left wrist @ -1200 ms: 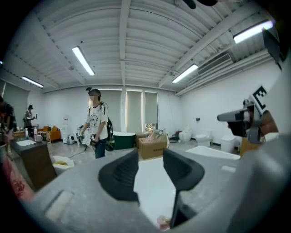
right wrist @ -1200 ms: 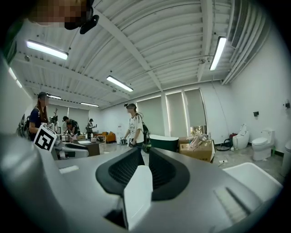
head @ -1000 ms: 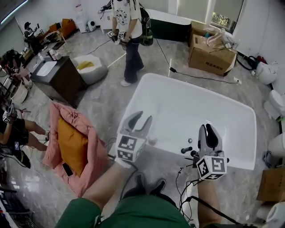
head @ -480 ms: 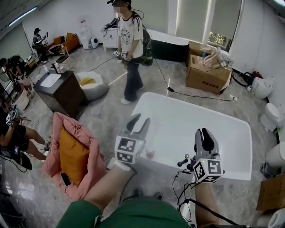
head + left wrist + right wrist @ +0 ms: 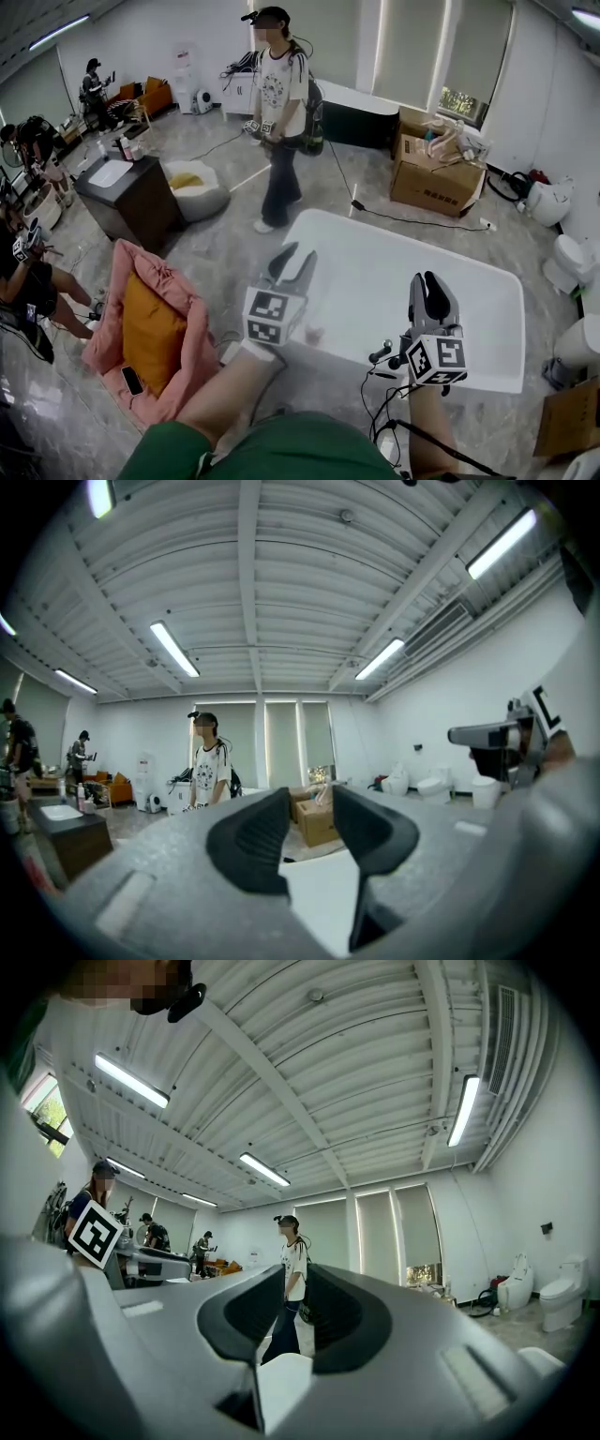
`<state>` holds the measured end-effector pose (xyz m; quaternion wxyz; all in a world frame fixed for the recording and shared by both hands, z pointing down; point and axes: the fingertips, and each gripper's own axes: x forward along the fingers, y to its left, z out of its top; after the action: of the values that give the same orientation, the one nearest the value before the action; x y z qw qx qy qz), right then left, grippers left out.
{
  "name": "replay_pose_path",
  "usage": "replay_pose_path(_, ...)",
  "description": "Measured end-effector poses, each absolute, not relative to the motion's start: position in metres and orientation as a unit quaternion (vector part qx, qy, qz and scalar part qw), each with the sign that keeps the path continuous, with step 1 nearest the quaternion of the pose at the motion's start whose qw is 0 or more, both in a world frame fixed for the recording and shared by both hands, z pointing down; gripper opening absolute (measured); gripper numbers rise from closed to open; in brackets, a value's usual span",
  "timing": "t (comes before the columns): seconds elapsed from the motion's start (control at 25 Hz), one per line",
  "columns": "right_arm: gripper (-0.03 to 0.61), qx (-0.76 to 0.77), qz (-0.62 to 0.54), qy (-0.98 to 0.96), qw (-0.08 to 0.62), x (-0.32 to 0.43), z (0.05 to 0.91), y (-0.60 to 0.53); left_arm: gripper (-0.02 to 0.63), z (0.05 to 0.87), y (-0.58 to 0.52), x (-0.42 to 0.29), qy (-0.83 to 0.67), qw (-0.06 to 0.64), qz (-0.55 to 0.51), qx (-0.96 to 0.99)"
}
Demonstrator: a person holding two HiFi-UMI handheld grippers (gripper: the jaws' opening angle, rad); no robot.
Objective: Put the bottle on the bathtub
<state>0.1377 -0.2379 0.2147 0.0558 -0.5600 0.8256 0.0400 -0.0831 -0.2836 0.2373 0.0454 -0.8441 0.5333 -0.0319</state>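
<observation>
The white bathtub [image 5: 375,248] lies in front of me in the head view. A small pale pink bottle [image 5: 314,335] stands on its near rim, free of both grippers. My left gripper [image 5: 297,253] hangs above and just beyond the bottle, pointing level over the tub. Its jaws have just been closing and nothing is between them. My right gripper [image 5: 433,279] hovers over the tub's near right part, jaws together and empty. In the left gripper view my left gripper [image 5: 311,808] frames the tub [image 5: 323,892]. My right gripper [image 5: 295,1288] is just as bare in its own view.
A dark faucet [image 5: 382,352] sits on the near rim by my right gripper. A person [image 5: 278,112] stands beyond the tub. To the left lie a pink cushion with an orange pillow [image 5: 150,323] and a dark cabinet [image 5: 131,187]. A cardboard box [image 5: 436,178] and toilets [image 5: 567,262] stand at the right.
Both grippers have risen above the tub rim, still side by side. The head view has tipped up, so more of the room shows. The bottle stays on the rim.
</observation>
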Motion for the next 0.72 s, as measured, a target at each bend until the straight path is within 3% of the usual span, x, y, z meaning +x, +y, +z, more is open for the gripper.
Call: replay_pose_path(0.72, 0.075, -0.553, 0.031, 0.831, 0.053, 0.146, 0.225, -0.240, 0.144, 0.254, -0.282, -0.071, 0.534, 0.030, -0.043, -0.844)
